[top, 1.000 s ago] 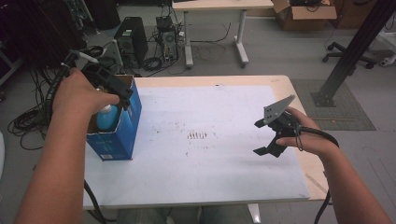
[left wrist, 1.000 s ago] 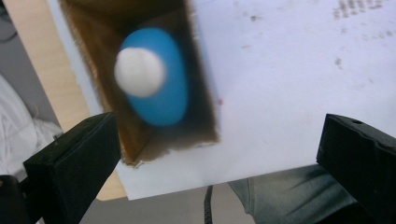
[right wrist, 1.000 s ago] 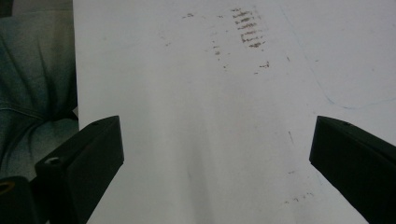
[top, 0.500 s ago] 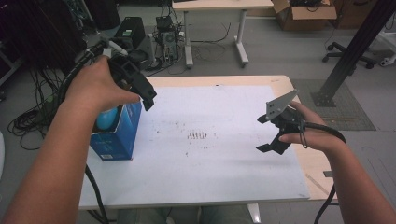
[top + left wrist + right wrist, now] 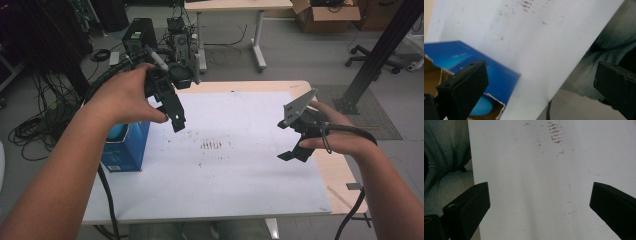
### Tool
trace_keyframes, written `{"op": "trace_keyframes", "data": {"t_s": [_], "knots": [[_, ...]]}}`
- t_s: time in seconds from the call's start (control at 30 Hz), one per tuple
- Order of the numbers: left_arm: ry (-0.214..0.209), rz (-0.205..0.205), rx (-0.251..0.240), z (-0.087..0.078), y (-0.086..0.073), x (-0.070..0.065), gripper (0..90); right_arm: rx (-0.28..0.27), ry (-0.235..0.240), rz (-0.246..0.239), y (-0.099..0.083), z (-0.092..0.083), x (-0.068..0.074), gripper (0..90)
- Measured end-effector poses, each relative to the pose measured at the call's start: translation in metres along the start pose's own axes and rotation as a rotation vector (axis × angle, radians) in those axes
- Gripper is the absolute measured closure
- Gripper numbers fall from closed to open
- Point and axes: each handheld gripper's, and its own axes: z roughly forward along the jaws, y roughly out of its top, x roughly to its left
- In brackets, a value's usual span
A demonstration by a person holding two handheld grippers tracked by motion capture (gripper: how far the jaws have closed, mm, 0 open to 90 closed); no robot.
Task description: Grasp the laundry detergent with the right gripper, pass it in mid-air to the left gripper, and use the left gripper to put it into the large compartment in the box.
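Left gripper (image 5: 172, 107) has lifted up and away from the blue box (image 5: 125, 150) since 1 s ago; back then it sat low at the box opening, now it hangs above and to the box's right. Right gripper (image 5: 295, 142) has barely shifted.

Left to right:

- Blue box stands at the left edge of the table (image 5: 240, 200), top torn open, brown cardboard flaps showing. 1 rounded light-blue object (image 5: 480, 107) lies inside it; can't tell what it is. The box sits partly under the left forearm in the high view.
- Left gripper: jaws spread wide, nothing between them. In the left gripper view the box (image 5: 474, 65) sits low and to the camera's left, behind the left jaw, so the opening is below the tool and toward the table's left edge.
- White sheet (image 5: 240, 150) covers most of the table. Brown smudge marks (image 5: 212, 145) near its middle.
- Right gripper: jaws also wide apart, empty, hovering over the right part of the sheet, near the table's right edge. Its camera looks along the sheet toward the smudges (image 5: 555, 133).

Key relation: the box is just beside the left gripper and well apart from the right one, so the left hand is the nearer one. My read: any reach into the box means going down and left, entering through the open top.
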Motion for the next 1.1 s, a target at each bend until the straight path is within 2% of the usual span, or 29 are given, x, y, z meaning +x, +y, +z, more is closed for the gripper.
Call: {"op": "trace_keyframes", "data": {"t_s": [0.17, 0.23, 0.33, 0.4, 0.47, 0.63, 1.1], "knots": [[-0.055, 0.124, 0.021, 0.011, 0.007, -0.011, 0.2, 0.029, 0.015, -0.01, 0.005, -0.002, -0.005, 3.3], [-0.048, 0.19, 0.018, 0.016, 0.008, -0.015, 0.3, 0.047, 0.027, -0.013, 0.007, -0.001, -0.008, 3.3], [-0.063, 0.246, 0.023, 0.023, 0.01, -0.018, 0.3, 0.081, 0.046, -0.022, 0.008, 0.0, -0.012, 3.3], [-0.08, 0.264, 0.031, 0.029, 0.01, -0.018, 0.2, 0.107, 0.058, -0.025, 0.009, 0.002, -0.015, 3.3], [-0.078, 0.294, 0.04, 0.034, 0.01, -0.018, 0.2, 0.127, 0.071, -0.027, 0.01, 0.005, -0.018, 3.3], [-0.092, 0.316, 0.049, 0.041, 0.01, -0.018, 0.2, 0.18, 0.091, -0.032, 0.011, 0.014, -0.024, 3.7], [-0.103, 0.364, 0.04, 0.044, 0.014, -0.021, 0.2, 0.197, 0.098, -0.026, 0.01, 0.018, -0.027, 3.7]]}}
